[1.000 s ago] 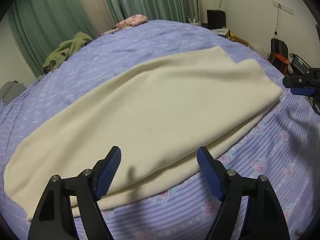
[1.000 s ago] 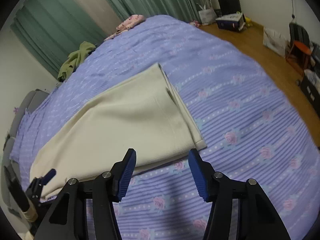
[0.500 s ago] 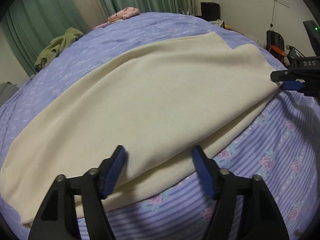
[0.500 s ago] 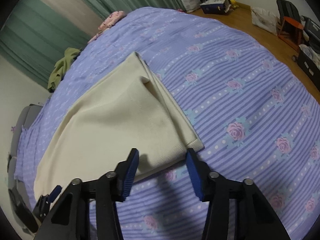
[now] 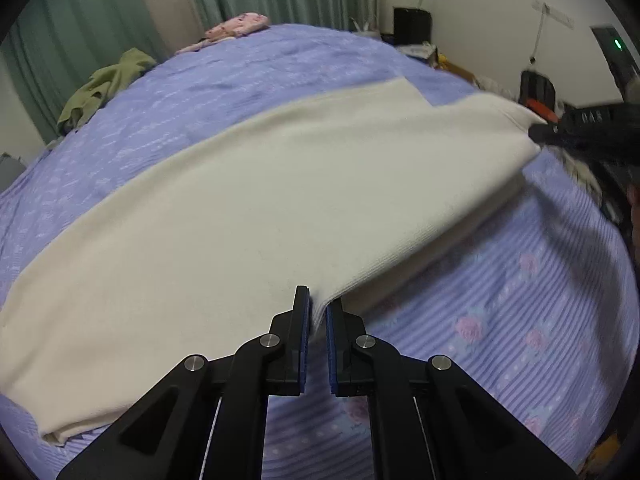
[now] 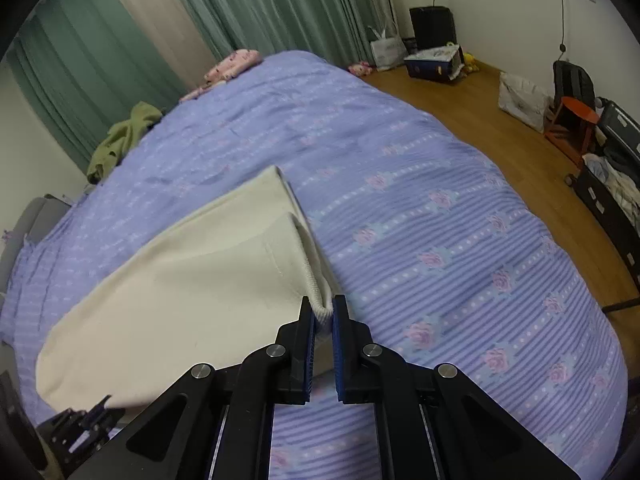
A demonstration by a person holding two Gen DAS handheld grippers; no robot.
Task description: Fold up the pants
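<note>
Cream pants (image 5: 248,216) seen as matt, finely ribbed knit cloth; lilac rose-striped bedspread (image 6: 440,240) as soft matt fabric; black gripper arms as matt plastic with shiny metal pins; brown floor (image 6: 500,128) as smooth wood

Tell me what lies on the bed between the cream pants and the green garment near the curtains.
Nothing: only bare purple bedspread separates the cream pants from the green garment, shown in the right wrist view and likewise in the left wrist view.
</note>
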